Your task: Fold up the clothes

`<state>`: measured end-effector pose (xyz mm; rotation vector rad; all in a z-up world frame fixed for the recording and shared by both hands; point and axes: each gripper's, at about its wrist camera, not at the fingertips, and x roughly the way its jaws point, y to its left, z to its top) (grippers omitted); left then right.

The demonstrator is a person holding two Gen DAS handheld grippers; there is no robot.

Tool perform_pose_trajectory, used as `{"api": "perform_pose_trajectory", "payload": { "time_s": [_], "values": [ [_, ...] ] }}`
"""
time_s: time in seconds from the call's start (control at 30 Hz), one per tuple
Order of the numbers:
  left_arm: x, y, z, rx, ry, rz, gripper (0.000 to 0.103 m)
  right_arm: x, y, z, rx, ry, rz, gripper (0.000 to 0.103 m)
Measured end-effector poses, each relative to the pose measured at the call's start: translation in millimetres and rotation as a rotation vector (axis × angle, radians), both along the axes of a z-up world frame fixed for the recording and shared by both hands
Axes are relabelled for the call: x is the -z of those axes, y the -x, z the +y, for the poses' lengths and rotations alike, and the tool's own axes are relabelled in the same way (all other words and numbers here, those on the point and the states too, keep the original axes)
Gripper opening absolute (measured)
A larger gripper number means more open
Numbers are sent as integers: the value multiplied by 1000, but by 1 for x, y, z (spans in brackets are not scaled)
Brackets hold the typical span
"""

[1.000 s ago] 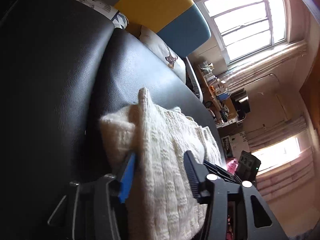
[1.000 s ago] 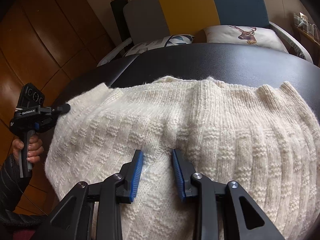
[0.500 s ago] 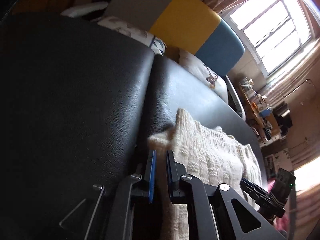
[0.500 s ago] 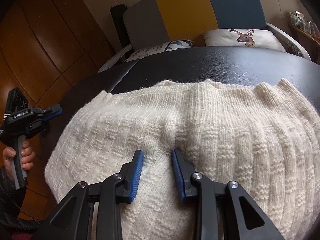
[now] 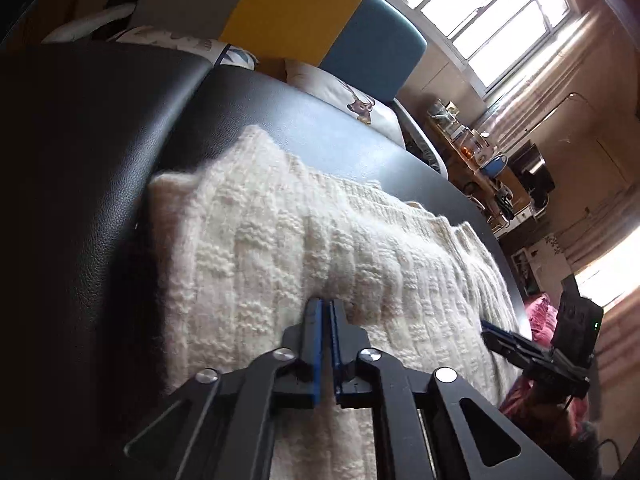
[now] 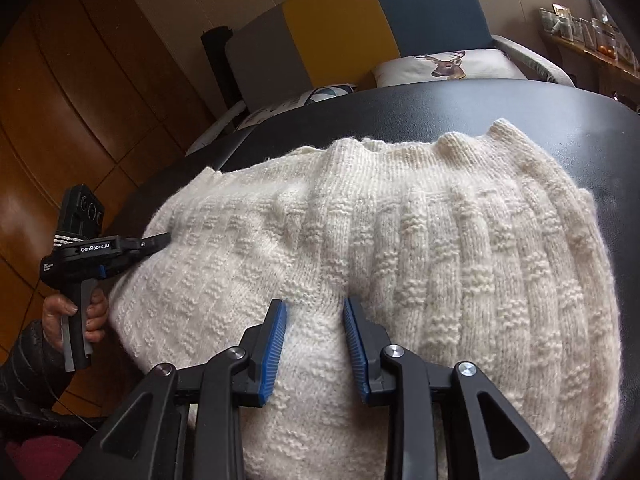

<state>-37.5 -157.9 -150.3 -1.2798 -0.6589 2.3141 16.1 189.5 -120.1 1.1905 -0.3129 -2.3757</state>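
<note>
A grey, yellow and blue sofa (image 6: 360, 36) stands by wood-panelled walls (image 6: 80, 92); bright windows (image 5: 488, 12) light a cluttered shelf (image 5: 472, 152).

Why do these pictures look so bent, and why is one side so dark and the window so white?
Both views are fisheye, so straight edges bow. In the left wrist view the window is blown out while the black cushion at left sinks into shadow. The right wrist view is lit more evenly; the sweater knit is sharp there.

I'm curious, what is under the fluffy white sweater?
The white sweater lies on a black padded surface, which shows all around its far edge. Whatever else might sit beneath the knit is covered, so I cannot tell.
</note>
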Motion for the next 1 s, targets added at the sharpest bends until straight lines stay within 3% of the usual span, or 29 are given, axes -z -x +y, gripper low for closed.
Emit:
{"api": "perform_pose_trajectory", "payload": {
  "time_s": [0.07, 0.17, 0.27, 0.33, 0.4, 0.53, 0.63, 0.7, 0.9, 0.97, 1.0],
  "values": [
    [0, 2, -1, 6, -8, -13, 4, -7, -1, 6, 16, 1, 2, 30],
    [-10, -1, 8, 34, 56, 6, 4, -16, -2, 15, 39, 3, 4, 31],
    [-26, 2, -4, 13, -3, 27, 10, -28, 2, 42, 95, -13, 17, 31],
    [-35, 0, -18, -17, -28, 44, 35, -32, 9, 61, 124, -29, 18, 31],
    [-36, -2, -29, -41, -27, 40, 45, -30, 19, 74, 136, -43, 3, 31],
    [-29, -4, -42, -71, -9, 8, 46, 3, 32, 92, 183, -126, -85, 29],
    [-14, -4, -39, -63, 58, -42, 48, 6, 26, 98, 206, -84, -73, 29],
    [-7, -5, -39, -73, 74, -58, 52, 2, 24, 92, 198, -127, -56, 29],
    [-13, -8, -73, -124, -59, -46, 54, -16, 23, 65, 173, -145, -17, 31],
    [-14, -7, -85, -138, -125, -45, 62, -18, 22, 50, 138, -148, -10, 31],
    [-13, -7, -90, -145, -163, -46, 74, -16, 23, 42, 119, -160, -15, 31]
  ]
}}
